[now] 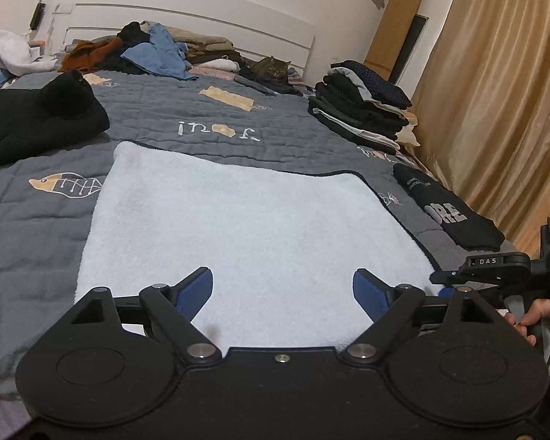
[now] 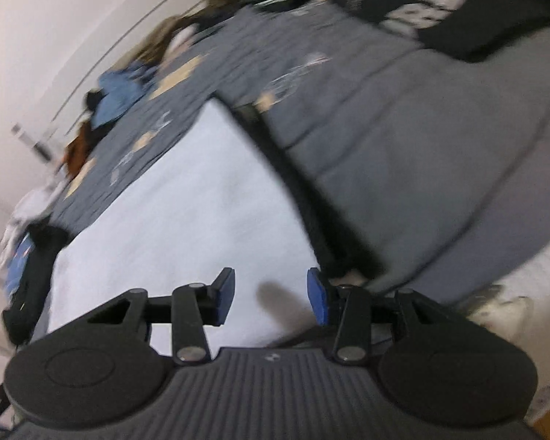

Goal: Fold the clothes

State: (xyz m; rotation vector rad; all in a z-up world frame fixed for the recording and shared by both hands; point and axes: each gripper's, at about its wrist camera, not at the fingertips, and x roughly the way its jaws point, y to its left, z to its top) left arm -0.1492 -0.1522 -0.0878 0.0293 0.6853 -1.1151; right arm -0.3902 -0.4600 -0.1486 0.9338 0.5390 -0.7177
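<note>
- Light blue towel (image 1: 238,227), dark-edged, spread flat on the grey quilted bedspread (image 1: 36,227) of the bed; it also fills the centre of the right wrist view (image 2: 187,220), which is motion-blurred.
- Left gripper (image 1: 283,286): jaws wide open, empty, above the towel's near edge.
- Right gripper (image 2: 271,295): jaws apart, gripping nothing, over the towel near its dark right border; in the left wrist view it shows at the towel's near right corner, held by a hand (image 1: 539,317).
- Folded black T-shirt with white lettering (image 1: 447,209) lying on the bedspread just right of the towel.
- Stack of folded dark clothes (image 1: 363,110) at the bed's right edge, further back.
- Heap of unfolded clothes (image 1: 150,51) against the white headboard (image 1: 201,14); a tabby cat (image 1: 273,68) lies beside it.
- Black garment (image 1: 36,117), bunched, left of the towel.
- No containers appear; everything rests directly on the bed.
- Tan curtain (image 1: 495,91) hangs at the right.
</note>
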